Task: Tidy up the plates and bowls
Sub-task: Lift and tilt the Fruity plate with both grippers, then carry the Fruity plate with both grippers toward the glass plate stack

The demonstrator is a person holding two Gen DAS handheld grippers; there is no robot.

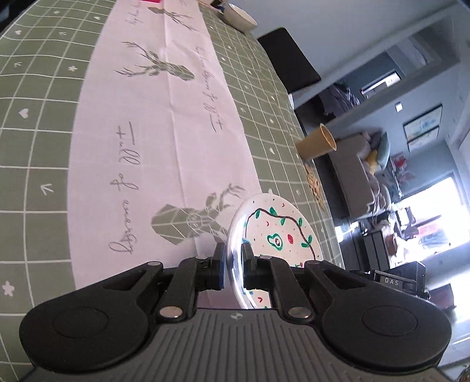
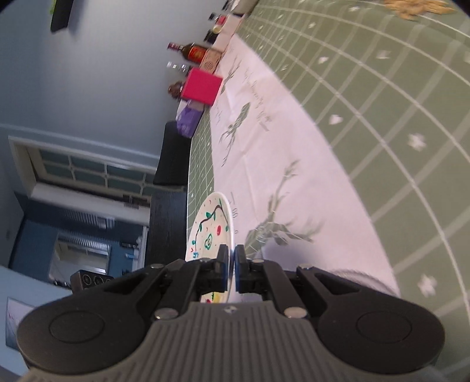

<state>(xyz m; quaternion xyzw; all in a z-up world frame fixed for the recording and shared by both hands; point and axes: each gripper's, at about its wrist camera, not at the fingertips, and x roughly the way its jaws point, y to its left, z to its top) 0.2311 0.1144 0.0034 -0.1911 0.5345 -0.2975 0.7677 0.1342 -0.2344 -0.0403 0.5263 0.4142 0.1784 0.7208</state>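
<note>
- Left gripper (image 1: 234, 258): jaws narrow, pinching plate (image 1: 276, 232) rim, lower centre of frame, lifted edge-on over the runner (image 1: 152, 123).
- Right gripper (image 2: 232, 261): jaws clamped on another plate (image 2: 210, 232) rim, lower centre.
- Bowl (image 1: 239, 14) sits top centre, far end of the table.
- We'd keep both pinches firm, level each plate, lower slowly, and avoid the cup (image 1: 317, 144).

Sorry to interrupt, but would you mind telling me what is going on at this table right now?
A person with a handheld gripper in each hand is sorting dishes. The left gripper is clamped on the rim of a white plate painted with green leaves and an avocado, and the right gripper is clamped on the rim of a similarly painted plate. It may be the same one. Either way it is held on edge over the green checked tablecloth. A white bowl sits at the far end.
</note>
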